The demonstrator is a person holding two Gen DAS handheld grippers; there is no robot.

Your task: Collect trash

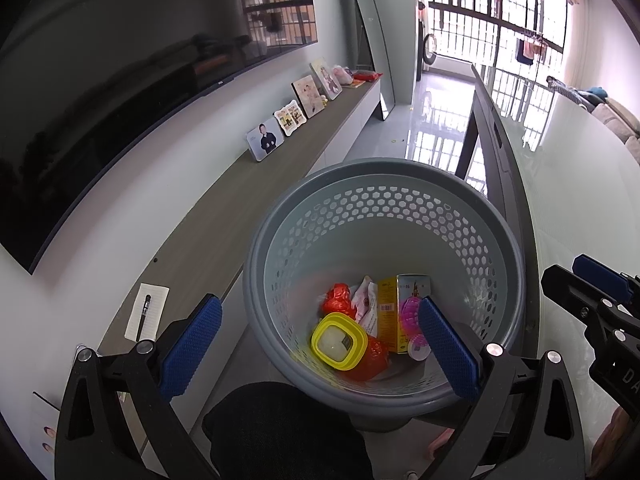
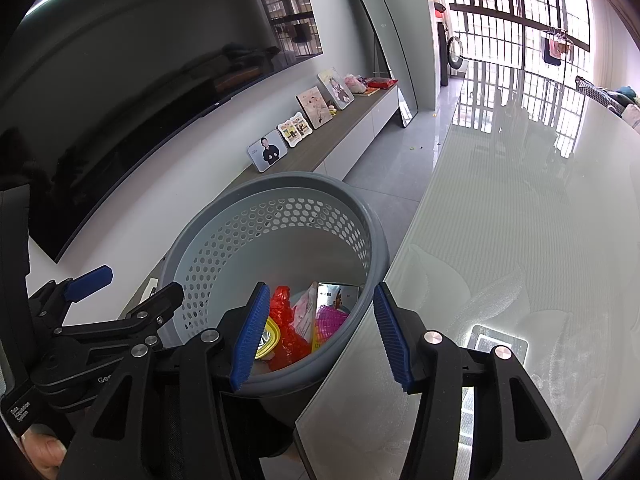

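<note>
A grey perforated waste basket [image 1: 384, 172] stands on the floor beside the table; it also shows in the right wrist view [image 2: 280, 184]. Inside lie a yellow-lidded container [image 1: 339, 342], red wrappers [image 1: 340, 300], a yellow carton [image 1: 400, 304], a white packet [image 1: 366, 300] and a pink ball [image 1: 410, 312]. My left gripper [image 1: 320, 344] is open and empty, held above the basket's near rim. My right gripper [image 2: 320, 336] is open and empty, over the basket's right rim and the table edge. Each gripper shows at the edge of the other's view.
A glossy white table [image 2: 520, 240] lies on the right. A long low wooden cabinet [image 1: 248, 200] runs along the wall with photo frames [image 1: 265, 141], a notepad with a pen [image 1: 146, 312], under a dark TV [image 1: 120, 92]. Tiled floor [image 2: 392, 168] lies behind the basket.
</note>
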